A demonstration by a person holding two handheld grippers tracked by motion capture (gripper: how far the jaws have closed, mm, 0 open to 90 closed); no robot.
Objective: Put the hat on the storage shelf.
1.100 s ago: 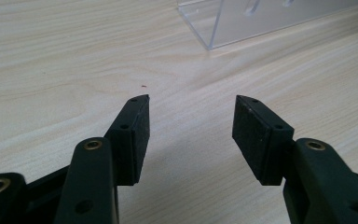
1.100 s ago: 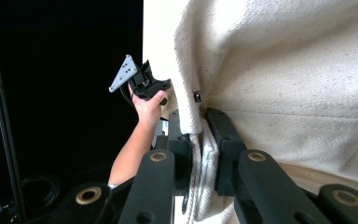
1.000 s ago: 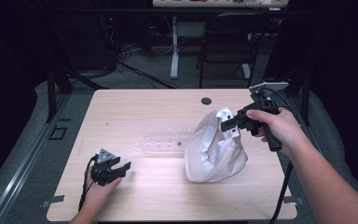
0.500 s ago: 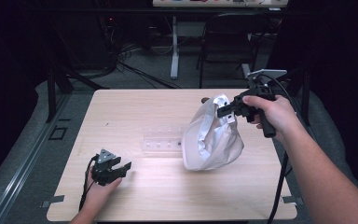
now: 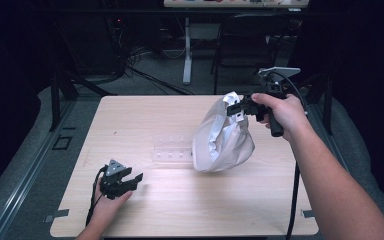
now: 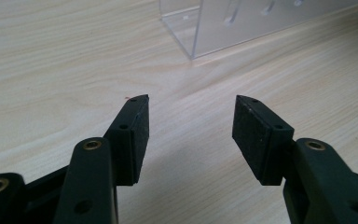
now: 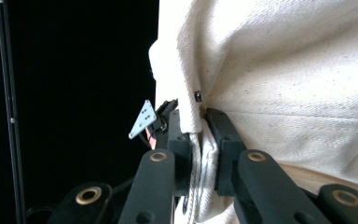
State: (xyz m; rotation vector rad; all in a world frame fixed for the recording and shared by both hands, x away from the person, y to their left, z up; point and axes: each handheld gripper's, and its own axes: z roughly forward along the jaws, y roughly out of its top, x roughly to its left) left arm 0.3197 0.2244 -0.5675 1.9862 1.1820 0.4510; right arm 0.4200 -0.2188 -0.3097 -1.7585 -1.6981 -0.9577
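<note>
A cream cloth bag (image 5: 222, 139) hangs in the air over the right half of the table, bulging at the bottom. My right gripper (image 5: 236, 107) is shut on its top edge, and the right gripper view shows the cloth bag (image 7: 279, 70) pinched between the two black jaws of the right gripper (image 7: 199, 140). A clear plastic rack (image 5: 171, 151) lies flat at mid-table, just left of the bag. My left gripper (image 5: 130, 180) rests on the table near the front left, open, with bare wood between its fingers (image 6: 133, 128). The clear plastic rack (image 6: 242, 23) lies ahead of them.
A small black round object (image 5: 219, 104) sits near the table's far edge. The wooden table (image 5: 130, 120) stands on grey floor, with dark chair and desk legs (image 5: 187, 50) behind it. A cable (image 5: 294, 200) trails from the right gripper.
My right gripper has lifted the bag higher and a little toward the far right; the bag's bottom has come up off the table. The left gripper has stayed put.
</note>
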